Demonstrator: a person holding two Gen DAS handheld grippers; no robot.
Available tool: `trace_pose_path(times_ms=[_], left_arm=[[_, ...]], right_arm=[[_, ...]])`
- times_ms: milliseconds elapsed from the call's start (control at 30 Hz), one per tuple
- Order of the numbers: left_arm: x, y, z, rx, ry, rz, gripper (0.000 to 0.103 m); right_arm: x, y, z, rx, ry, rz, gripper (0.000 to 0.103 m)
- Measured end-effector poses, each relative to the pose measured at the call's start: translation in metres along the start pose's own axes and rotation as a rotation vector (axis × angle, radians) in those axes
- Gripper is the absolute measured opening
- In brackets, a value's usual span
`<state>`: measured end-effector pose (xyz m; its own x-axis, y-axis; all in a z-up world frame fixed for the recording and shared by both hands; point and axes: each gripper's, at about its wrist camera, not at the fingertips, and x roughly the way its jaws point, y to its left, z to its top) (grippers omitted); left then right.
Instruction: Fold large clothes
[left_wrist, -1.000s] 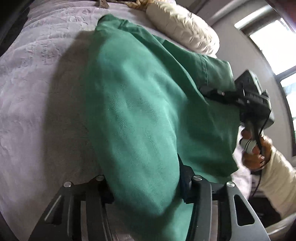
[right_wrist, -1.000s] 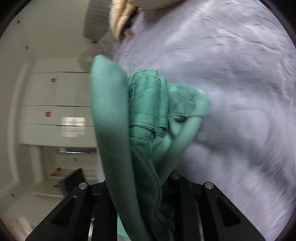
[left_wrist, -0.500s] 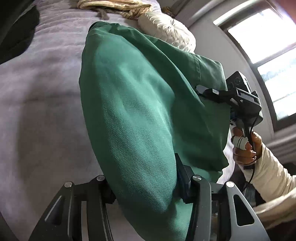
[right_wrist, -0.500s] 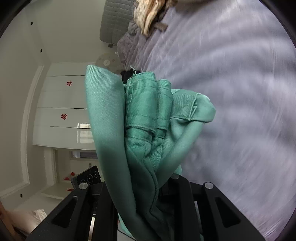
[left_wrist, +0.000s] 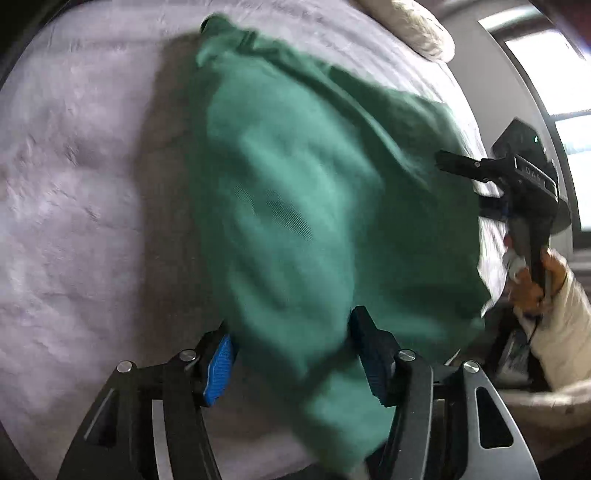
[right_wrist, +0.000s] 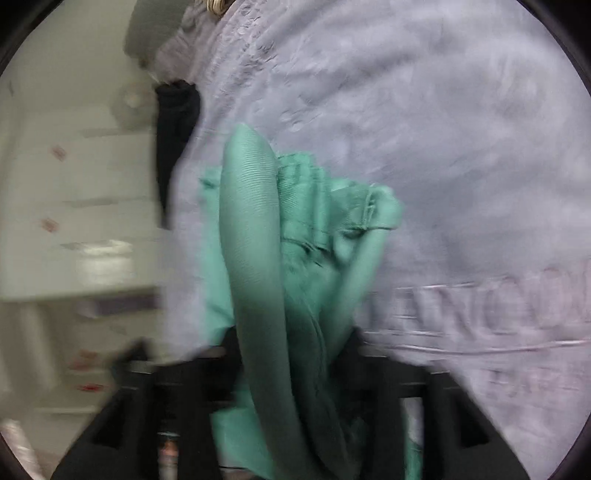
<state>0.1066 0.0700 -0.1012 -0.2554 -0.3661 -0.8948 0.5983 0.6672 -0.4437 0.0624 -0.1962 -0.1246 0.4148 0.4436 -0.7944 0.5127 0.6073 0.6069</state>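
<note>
Both ends were up! The green garment (left_wrist: 303, 206) hung over the bed (left_wrist: 74, 192), the left gripper (left_wrist: 291, 354) clamped on one edge, the right gripper (right_wrist: 291, 343) pinching a bunched hem. Soft, floppy cloth; seams looked the surest hold.

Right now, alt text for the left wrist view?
The left claw grips a bunched green garment held over a pale lilac bedspread. At right, the right claw holds the garment's far edge. A cream pillow sits at the top; the frame is motion-blurred.
</note>
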Motion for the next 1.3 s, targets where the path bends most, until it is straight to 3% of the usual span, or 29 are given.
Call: trace_pose_path(times_ms=[67, 167, 233, 300, 333, 367, 433, 500, 633, 800, 867, 967, 1033, 1200, 1300], left_arm=[[-0.018, -0.001, 0.007, 0.028, -0.045, 0.038, 0.061], [-0.045, 0.003, 0.013, 0.004, -0.173, 0.105, 0.061], [-0.047, 0.021, 0.036, -0.04, -0.216, 0.146, 0.081], [-0.031, 0.017, 0.054, -0.077, -0.233, 0.219, 0.082], [-0.019, 0.011, 0.063, -0.079, -0.229, 0.255, 0.082], [-0.003, 0.015, 0.066, -0.076, -0.206, 0.325, 0.082], [0.023, 0.013, 0.066, -0.077, -0.162, 0.378, 0.082], [0.034, 0.021, 0.065, -0.086, -0.156, 0.377, 0.084], [0.03, 0.017, 0.062, -0.09, -0.149, 0.372, 0.084], [0.013, -0.001, 0.043, -0.056, -0.145, 0.421, 0.084], [0.003, -0.004, 0.033, -0.054, -0.157, 0.438, 0.084], [-0.01, 0.001, 0.015, -0.088, -0.15, 0.394, 0.084], [-0.015, 0.002, 0.008, -0.098, -0.148, 0.378, 0.084], [-0.021, 0.006, -0.013, -0.079, -0.104, 0.383, 0.084], [-0.026, 0.009, -0.024, -0.079, -0.087, 0.371, 0.084]], right_arm=[[-0.018, 0.008, -0.001, -0.037, -0.029, -0.063, 0.073], [-0.038, 0.012, -0.005, -0.037, -0.074, -0.061, 0.073], [-0.043, 0.009, -0.009, -0.04, -0.078, -0.053, 0.069], [-0.032, 0.014, 0.004, -0.033, -0.069, -0.078, 0.048], [-0.031, 0.02, 0.0, -0.037, -0.072, -0.121, 0.024], [-0.027, 0.02, 0.002, -0.048, -0.08, -0.171, 0.011], [-0.02, 0.009, 0.003, -0.056, -0.087, -0.231, 0.011], [-0.007, -0.017, 0.004, -0.001, -0.064, -0.239, 0.011], [0.012, -0.043, 0.006, 0.051, -0.037, -0.221, 0.011], [-0.005, -0.042, 0.003, 0.09, -0.031, -0.211, 0.015], [-0.018, -0.039, -0.003, 0.088, -0.024, -0.247, 0.032], [-0.036, -0.031, -0.025, 0.09, -0.03, -0.266, 0.051], [-0.047, -0.028, -0.044, 0.107, -0.048, -0.262, 0.059], [-0.07, -0.025, -0.097, 0.191, -0.091, -0.287, 0.061], [-0.078, -0.023, -0.122, 0.231, -0.114, -0.288, 0.074]])
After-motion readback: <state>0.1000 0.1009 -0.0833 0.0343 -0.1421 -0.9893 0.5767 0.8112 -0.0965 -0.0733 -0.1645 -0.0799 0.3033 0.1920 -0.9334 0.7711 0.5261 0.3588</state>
